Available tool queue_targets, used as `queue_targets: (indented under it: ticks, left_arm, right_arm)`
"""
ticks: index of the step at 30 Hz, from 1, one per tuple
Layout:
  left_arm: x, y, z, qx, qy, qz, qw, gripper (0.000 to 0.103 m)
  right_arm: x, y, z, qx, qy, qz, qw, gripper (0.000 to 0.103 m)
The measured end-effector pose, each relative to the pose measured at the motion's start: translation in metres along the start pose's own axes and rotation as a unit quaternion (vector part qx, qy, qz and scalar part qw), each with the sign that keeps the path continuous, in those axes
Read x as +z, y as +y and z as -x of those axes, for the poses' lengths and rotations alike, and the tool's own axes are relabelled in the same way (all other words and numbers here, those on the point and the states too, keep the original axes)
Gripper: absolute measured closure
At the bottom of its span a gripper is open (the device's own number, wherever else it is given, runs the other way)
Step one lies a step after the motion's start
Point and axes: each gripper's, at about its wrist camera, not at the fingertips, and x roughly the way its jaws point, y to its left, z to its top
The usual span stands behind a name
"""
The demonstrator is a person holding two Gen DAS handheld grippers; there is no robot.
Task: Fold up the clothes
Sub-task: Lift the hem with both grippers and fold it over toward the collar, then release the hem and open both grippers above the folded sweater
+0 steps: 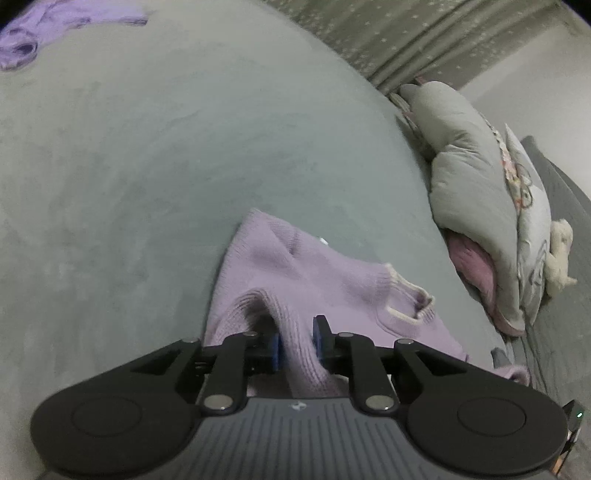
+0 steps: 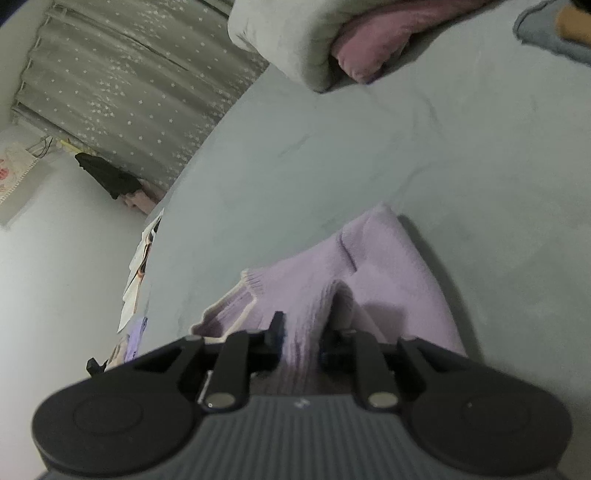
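Left gripper (image 1: 297,345): blue pads clamped on a ridge of lilac sweater (image 1: 314,291). Right gripper (image 2: 301,341): pinching another fold of the same sweater. Sweater: knit, cream-trimmed cuff (image 1: 413,304), draped from both grips onto the grey bed (image 1: 147,166). Beyond: folded quilt (image 1: 472,184) and pink cloth (image 1: 471,266) at the bed's edge; purple garment (image 1: 40,33) far off; star-print curtain (image 2: 122,92).

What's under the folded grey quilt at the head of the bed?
A pink blanket pokes out from under the grey quilt; how far it runs beneath is hidden.
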Motion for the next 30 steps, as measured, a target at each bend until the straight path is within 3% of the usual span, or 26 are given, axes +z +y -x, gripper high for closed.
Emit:
queue_targets:
  ticks: [3, 8, 9, 11, 12, 14, 18, 20, 23, 26, 28, 30]
  left_arm:
    - [0.004, -0.002, -0.005, -0.002, 0.005, -0.002, 1.0, 0.087]
    - [0.01, 0.0, -0.003, -0.016, 0.003, 0.014, 0.9998, 0.083]
    - [0.011, 0.001, -0.003, -0.018, 0.003, 0.016, 0.9997, 0.082]
    - [0.014, 0.003, 0.0, -0.027, 0.0, 0.026, 0.9993, 0.081]
    - [0.015, 0.005, 0.002, -0.031, -0.005, 0.034, 0.9989, 0.081]
    - [0.018, 0.01, 0.006, -0.042, -0.016, 0.052, 0.9976, 0.081]
    - [0.021, 0.018, 0.012, -0.061, -0.027, 0.073, 0.9951, 0.081]
    - [0.021, 0.017, 0.012, -0.06, -0.026, 0.068, 0.9956, 0.08]
    - [0.024, 0.017, 0.013, -0.071, -0.027, 0.065, 0.995, 0.077]
    - [0.025, 0.02, 0.014, -0.083, -0.028, 0.077, 0.9931, 0.072]
    - [0.024, 0.027, 0.015, -0.112, -0.031, 0.109, 0.9872, 0.065]
    - [0.024, 0.033, 0.015, -0.138, -0.035, 0.135, 0.9806, 0.042]
  right_arm:
    - [0.002, -0.003, -0.005, 0.004, 0.007, 0.006, 1.0, 0.082]
    - [0.009, -0.009, 0.006, 0.019, -0.03, 0.01, 0.999, 0.052]
    - [0.009, -0.009, 0.015, 0.018, -0.04, 0.01, 0.999, 0.05]
    - [0.009, -0.008, 0.017, -0.01, -0.058, 0.026, 0.998, 0.025]
    - [0.009, -0.005, 0.016, -0.039, -0.069, 0.046, 0.996, 0.024]
    - [0.008, -0.002, 0.014, -0.057, -0.075, 0.074, 0.993, 0.024]
    - [0.005, 0.013, 0.022, -0.057, -0.108, 0.123, 0.985, 0.022]
    - [0.001, 0.025, 0.028, -0.077, -0.134, 0.181, 0.971, 0.017]
    - [-0.015, 0.054, 0.04, -0.119, -0.162, 0.294, 0.934, 0.009]
    - [-0.031, 0.071, 0.038, -0.128, -0.155, 0.376, 0.905, 0.009]
    - [-0.04, 0.08, 0.033, -0.123, -0.142, 0.406, 0.894, 0.009]
    - [-0.049, 0.089, 0.029, -0.118, -0.131, 0.432, 0.885, 0.009]
